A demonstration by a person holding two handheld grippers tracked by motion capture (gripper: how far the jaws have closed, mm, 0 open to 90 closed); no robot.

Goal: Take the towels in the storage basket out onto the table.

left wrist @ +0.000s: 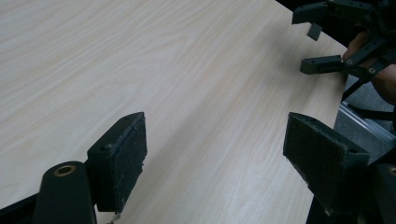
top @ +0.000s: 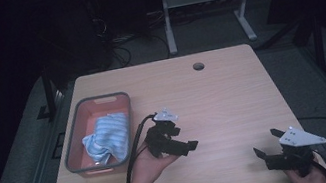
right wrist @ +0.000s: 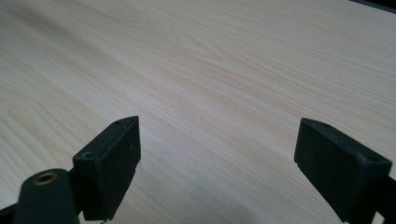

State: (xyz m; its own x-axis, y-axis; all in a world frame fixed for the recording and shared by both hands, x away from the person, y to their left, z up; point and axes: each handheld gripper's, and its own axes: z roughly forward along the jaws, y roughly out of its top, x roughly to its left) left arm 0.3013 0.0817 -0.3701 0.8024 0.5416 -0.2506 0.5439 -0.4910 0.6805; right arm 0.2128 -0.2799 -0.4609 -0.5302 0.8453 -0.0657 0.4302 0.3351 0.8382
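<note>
Lengthwise, the striped cloth (top: pixel 108 137) runs along the basket (top: pixel 73 137), beside the left gripper (top: pixel 188 146).

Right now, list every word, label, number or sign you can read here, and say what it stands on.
None can be read.
The cloth in the grey bin bears only blue and white stripes, no lettering.
The left gripper, the right gripper and its grey plate show no readable marks.
The table shows only wood grain.
</note>
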